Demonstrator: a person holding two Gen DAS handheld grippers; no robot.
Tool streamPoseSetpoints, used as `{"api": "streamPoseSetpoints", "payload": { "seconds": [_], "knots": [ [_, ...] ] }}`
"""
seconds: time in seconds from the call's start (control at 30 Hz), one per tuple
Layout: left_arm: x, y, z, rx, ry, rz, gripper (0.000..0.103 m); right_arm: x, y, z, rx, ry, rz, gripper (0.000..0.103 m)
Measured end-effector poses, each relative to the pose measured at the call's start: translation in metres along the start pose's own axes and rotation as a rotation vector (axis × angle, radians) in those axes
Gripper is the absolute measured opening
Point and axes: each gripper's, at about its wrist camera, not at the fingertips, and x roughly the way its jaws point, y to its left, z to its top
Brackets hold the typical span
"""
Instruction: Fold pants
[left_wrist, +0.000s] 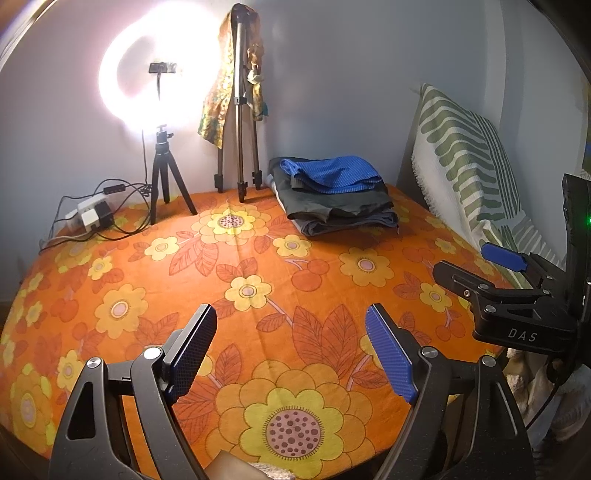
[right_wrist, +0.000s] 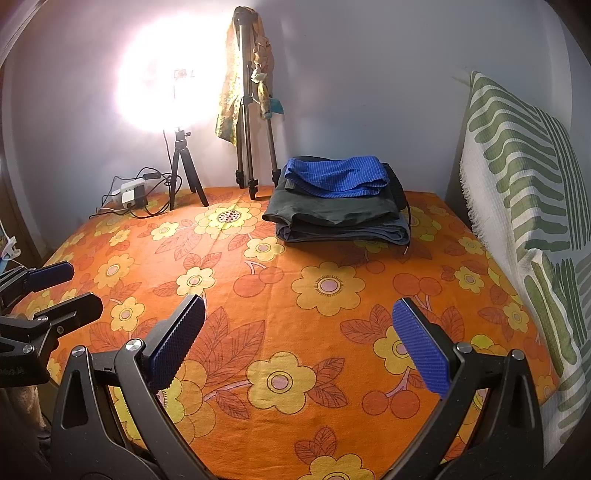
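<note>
A stack of folded clothes lies at the back of the orange flowered bed cover (left_wrist: 258, 266) (right_wrist: 295, 295): dark grey pants (left_wrist: 340, 214) (right_wrist: 340, 221) underneath and a blue striped garment (left_wrist: 332, 173) (right_wrist: 336, 173) on top. My left gripper (left_wrist: 291, 350) is open and empty, low over the cover's near part. My right gripper (right_wrist: 299, 343) is open and empty, also over the near part. The right gripper shows at the right edge of the left wrist view (left_wrist: 491, 273). The left gripper shows at the left edge of the right wrist view (right_wrist: 62, 291). Both are well short of the stack.
A bright ring light on a small tripod (left_wrist: 166, 173) (right_wrist: 181, 166) and a taller tripod draped with cloth (left_wrist: 240, 110) (right_wrist: 251, 110) stand at the back wall. A power strip with cables (left_wrist: 92, 218) (right_wrist: 133, 195) lies back left. A green-striped pillow (left_wrist: 472, 166) (right_wrist: 524, 203) leans on the right.
</note>
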Motion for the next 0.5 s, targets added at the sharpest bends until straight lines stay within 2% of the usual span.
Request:
{"api": "streamPoseSetpoints", "payload": {
  "seconds": [0.5],
  "knots": [
    [-0.0005, 0.0001, 0.0000, 0.000, -0.002, 0.001, 0.083, -0.0001, 0.0018, -0.0004, -0.001, 0.000, 0.000, 0.103]
  ]
}}
